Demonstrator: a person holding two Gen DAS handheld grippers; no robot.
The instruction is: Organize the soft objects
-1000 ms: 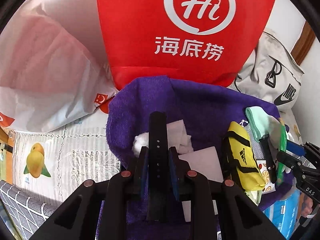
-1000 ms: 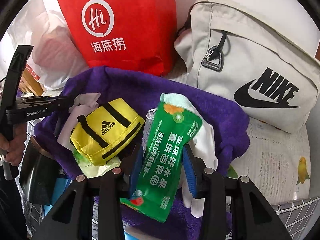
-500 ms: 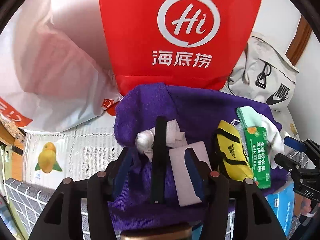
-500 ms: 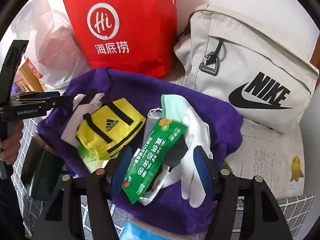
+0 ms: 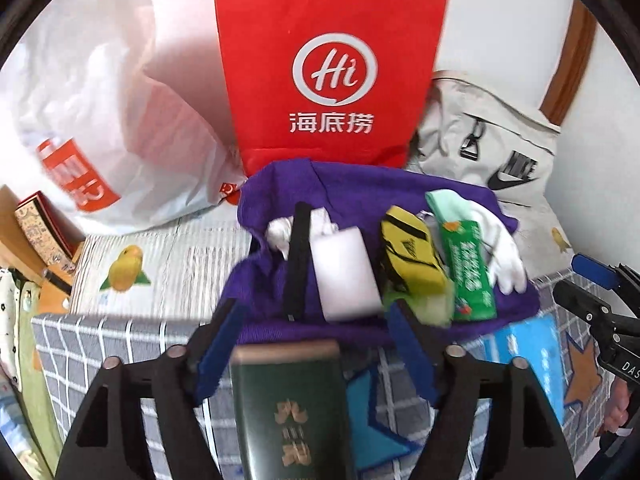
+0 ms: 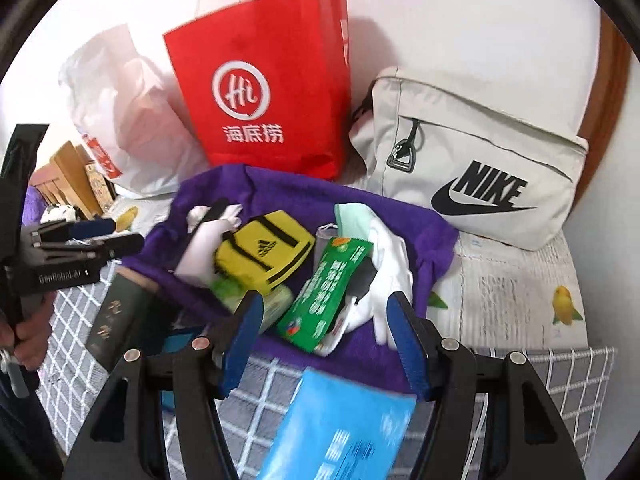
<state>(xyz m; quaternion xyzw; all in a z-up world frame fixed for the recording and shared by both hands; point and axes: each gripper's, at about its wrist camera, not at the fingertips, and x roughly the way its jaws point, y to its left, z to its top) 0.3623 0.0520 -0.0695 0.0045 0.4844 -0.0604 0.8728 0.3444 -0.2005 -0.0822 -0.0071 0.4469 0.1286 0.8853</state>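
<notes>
A purple towel [image 5: 360,196] [image 6: 420,224] lies spread on the bed. On it lie a black strap [image 5: 298,256], a white tissue pack [image 5: 344,276], a yellow Adidas pouch [image 5: 410,252] [image 6: 266,246], a green snack packet [image 5: 468,276] [image 6: 328,288] and a white glove [image 5: 500,244] [image 6: 390,256]. My left gripper [image 5: 312,340] is open and empty, pulled back from the towel's near edge. My right gripper [image 6: 324,328] is open and empty, near the green packet's lower end.
A red paper bag [image 5: 332,76] [image 6: 264,84], a white plastic bag [image 5: 100,128] and a beige Nike bag [image 6: 476,164] stand behind the towel. A dark green box [image 5: 288,412] and a blue pack [image 6: 340,428] lie on the checked cloth in front.
Both grippers opened and drew back. The left let go of the black strap, the right let go of the green packet; both items now lie on the towel.
</notes>
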